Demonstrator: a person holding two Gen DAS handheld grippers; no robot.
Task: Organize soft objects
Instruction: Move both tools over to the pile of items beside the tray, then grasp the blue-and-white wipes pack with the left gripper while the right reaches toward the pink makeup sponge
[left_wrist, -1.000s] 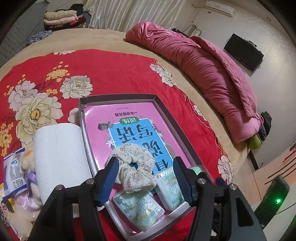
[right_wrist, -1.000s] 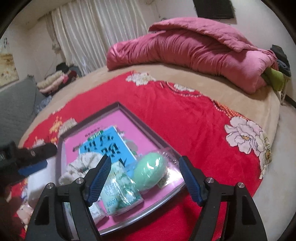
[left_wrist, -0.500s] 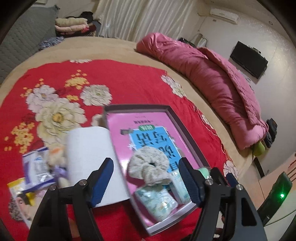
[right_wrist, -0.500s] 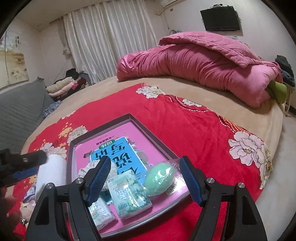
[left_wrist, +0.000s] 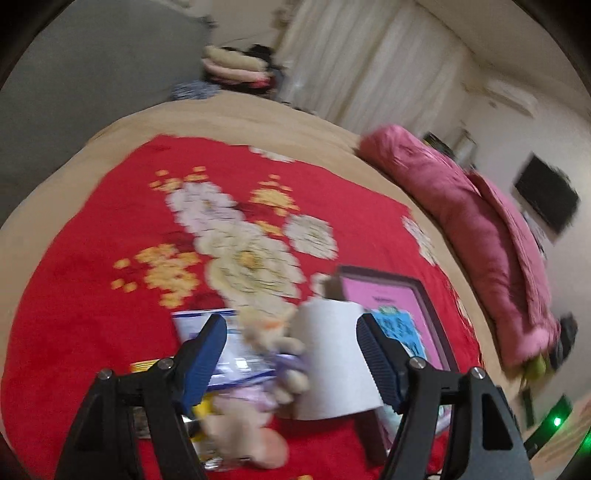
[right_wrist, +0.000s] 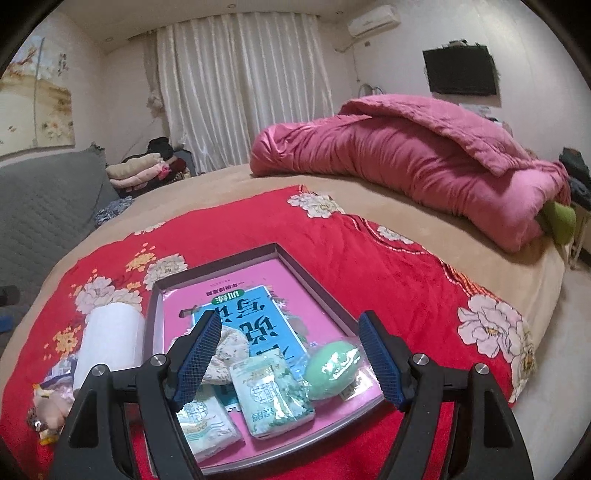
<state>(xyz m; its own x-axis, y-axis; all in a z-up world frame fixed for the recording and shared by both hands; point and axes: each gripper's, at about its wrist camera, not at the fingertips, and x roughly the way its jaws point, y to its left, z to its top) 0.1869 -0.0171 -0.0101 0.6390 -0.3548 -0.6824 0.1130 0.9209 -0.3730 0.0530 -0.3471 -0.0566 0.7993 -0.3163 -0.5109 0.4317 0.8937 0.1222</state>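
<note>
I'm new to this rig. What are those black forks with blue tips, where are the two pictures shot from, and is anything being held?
A person holds a two-finger gripper in each hand; a camera on each looks along its blue-padded fingers. The left gripper is open over a white paper roll and a beige plush toy on the red floral blanket. The right gripper is open over a grey shallow tray holding green tissue packs, a floral scrunchie and a green egg-shaped sponge. Nothing is held.
</note>
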